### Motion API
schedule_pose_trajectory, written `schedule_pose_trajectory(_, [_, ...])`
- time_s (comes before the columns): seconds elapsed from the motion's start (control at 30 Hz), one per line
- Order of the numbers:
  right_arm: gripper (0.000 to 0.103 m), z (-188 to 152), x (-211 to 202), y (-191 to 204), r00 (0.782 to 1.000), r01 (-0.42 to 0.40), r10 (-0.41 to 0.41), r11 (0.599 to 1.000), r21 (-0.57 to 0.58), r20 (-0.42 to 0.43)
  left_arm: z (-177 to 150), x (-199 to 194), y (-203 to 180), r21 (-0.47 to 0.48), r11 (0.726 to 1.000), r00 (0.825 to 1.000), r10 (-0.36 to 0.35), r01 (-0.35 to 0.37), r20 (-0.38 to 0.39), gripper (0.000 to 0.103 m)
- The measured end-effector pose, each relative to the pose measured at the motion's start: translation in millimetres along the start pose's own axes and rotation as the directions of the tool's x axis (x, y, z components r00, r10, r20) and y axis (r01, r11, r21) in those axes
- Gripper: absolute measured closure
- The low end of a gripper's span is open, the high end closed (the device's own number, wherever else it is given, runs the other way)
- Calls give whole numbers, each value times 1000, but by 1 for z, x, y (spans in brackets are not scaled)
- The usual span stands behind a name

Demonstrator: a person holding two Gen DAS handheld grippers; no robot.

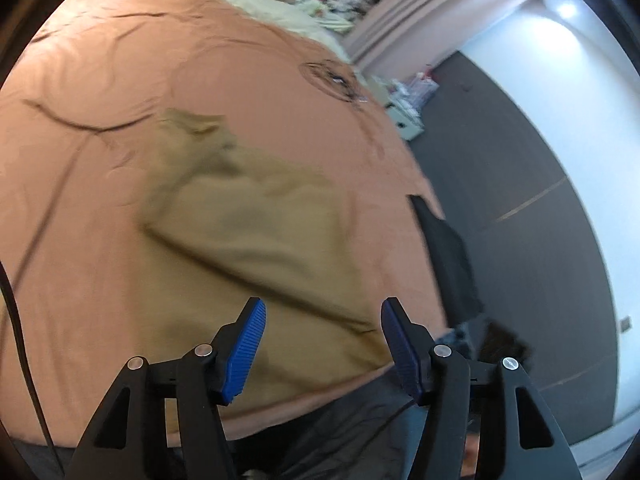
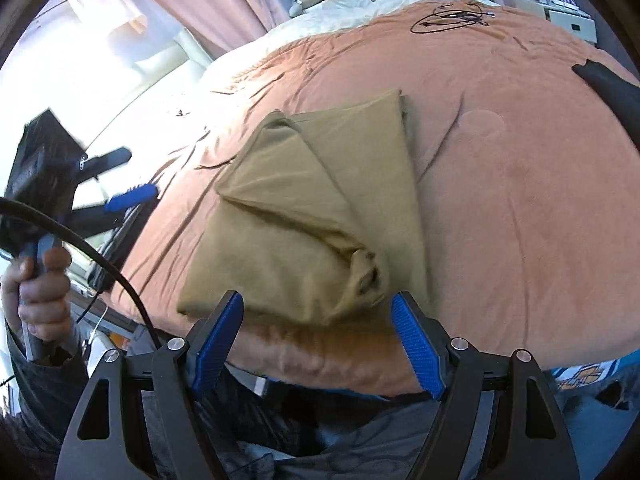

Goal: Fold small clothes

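Starting on my left, the left gripper [image 1: 322, 344] hangs over the near edge of the bed with its blue pads spread wide and nothing between them; its view is smeared, so I read little detail there. The tan garment [image 1: 256, 236] lies just beyond those fingertips on the orange-brown bedspread [image 1: 92, 128], its near hem roughly in line with the gap between the pads and its far end running up and away to the left of them. Off past the right pad a dark cloth [image 1: 444, 248] hangs at the bed's edge. In the right wrist view I can see my left hand [image 2: 38, 288] gripping that tool's handle well to the left of my right fingers. The right gripper [image 2: 320, 344] is likewise released, pads apart and holding nothing, with the garment [image 2: 320, 216] directly ahead of them: it looks partly folded, a flap laid diagonally across a flat panel, and a bunched, puckered knot of fabric sits just beyond the right pad. I judge it light, limp and thin, with no stiffness, so it will sag from wherever I pinch it and drag on the plush cover. I would take the near hem at its two corners, one just ahead of each gripper's pads, biting through every layer, and avoid the bunched knot, which would probably unravel. A coil of black cable [image 2: 452, 18] lies far beyond the fingertips, well apart.
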State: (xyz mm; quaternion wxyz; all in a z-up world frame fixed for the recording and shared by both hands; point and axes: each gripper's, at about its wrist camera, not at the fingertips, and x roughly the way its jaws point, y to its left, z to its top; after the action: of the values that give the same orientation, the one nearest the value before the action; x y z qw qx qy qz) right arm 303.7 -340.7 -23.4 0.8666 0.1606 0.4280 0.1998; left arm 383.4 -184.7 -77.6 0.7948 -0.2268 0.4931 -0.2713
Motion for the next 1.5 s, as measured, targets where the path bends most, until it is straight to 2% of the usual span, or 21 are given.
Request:
schedule_pose_trajectory(0.03, [28, 2, 1, -1, 1000, 0, 0, 1000, -1, -4, -5, -2, 7, -6, 1000, 1000, 17, -17, -3, 42])
schedule_pose_trajectory(0.1, [28, 10, 7, 0, 1000, 20, -20, 1000, -19, -23, -12, 0, 24, -18, 998, 998, 63, -64, -15, 42])
schedule_pose_trajectory(0.13, [32, 13, 11, 0, 999, 39, -40, 999, -34, -31, -16, 1, 34, -31, 996, 996, 86, -87, -23, 42])
schedule_pose_trajectory(0.17, [40, 16, 16, 0, 998, 48, -50, 998, -45, -45, -20, 2, 42, -43, 994, 994, 102, -103, -31, 42])
schedule_pose_trajectory(0.23, [52, 22, 27, -1, 996, 36, -40, 998, -44, -82, -28, 4, 54, -57, 990, 991, 127, -130, -41, 42])
schedule_pose_trajectory(0.4, [64, 36, 49, 7, 990, 42, -54, 995, -89, -128, -47, 15, 78, -96, 980, 983, 164, -172, -83, 42])
schedule_pose_trajectory(0.43, [70, 38, 55, 10, 988, 44, -59, 993, -108, -140, -49, 17, 79, -97, 979, 981, 170, -178, -90, 42])
schedule_pose_trajectory(0.47, [83, 41, 59, 12, 987, 46, -64, 992, -121, -148, -52, 22, 81, -97, 978, 979, 177, -187, -102, 43])
schedule_pose_trajectory(0.5, [88, 44, 63, 13, 986, 48, -68, 990, -131, -153, -54, 26, 81, -93, 977, 977, 180, -191, -112, 44])
schedule_pose_trajectory(0.57, [95, 50, 63, 14, 988, 53, -71, 990, -128, -135, -58, 34, 83, -80, 973, 969, 204, -216, -138, 57])
schedule_pose_trajectory(0.7, [96, 51, 54, 1, 995, 17, -24, 997, -70, -94, -64, 44, 82, -54, 964, 956, 249, -260, -153, 63])
schedule_pose_trajectory(0.8, [96, 40, 62, -13, 993, 37, -41, 998, -41, -108, -63, 47, 83, -51, 962, 953, 258, -269, -160, 65])
schedule_pose_trajectory(0.9, [95, 36, 66, -12, 991, 53, -60, 997, -59, -117, -58, 43, 84, -66, 967, 959, 235, -248, -157, 65])
schedule_pose_trajectory(1.0, [90, 39, 61, 7, 984, 96, -116, 985, -146, -133, -50, 30, 87, -84, 971, 970, 215, -225, -115, 65])
schedule_pose_trajectory(1.03, [80, 41, 60, 13, 983, 103, -127, 979, -176, -131, -48, 27, 88, -90, 971, 972, 210, -220, -105, 65])
schedule_pose_trajectory(1.07, [62, 45, 58, 19, 983, 106, -134, 973, -203, -127, -45, 25, 89, -95, 972, 974, 206, -215, -97, 65])
schedule_pose_trajectory(1.13, [43, 50, 54, 27, 983, 128, -155, 963, -236, -101, -40, 23, 91, -106, 974, 978, 192, -199, -80, 65])
schedule_pose_trajectory(1.3, [43, 60, 60, 46, 978, 135, -178, 937, -321, -109, -33, 24, 96, -126, 977, 984, 165, -173, -69, 65])
schedule_pose_trajectory(1.43, [43, 67, 79, 76, 970, 136, -206, 898, -419, -128, -25, 24, 101, -138, 979, 988, 141, -150, -67, 65])
schedule_pose_trajectory(1.5, [48, 73, 86, 90, 968, 125, -209, 882, -455, -140, -22, 22, 105, -144, 980, 989, 133, -141, -62, 65])
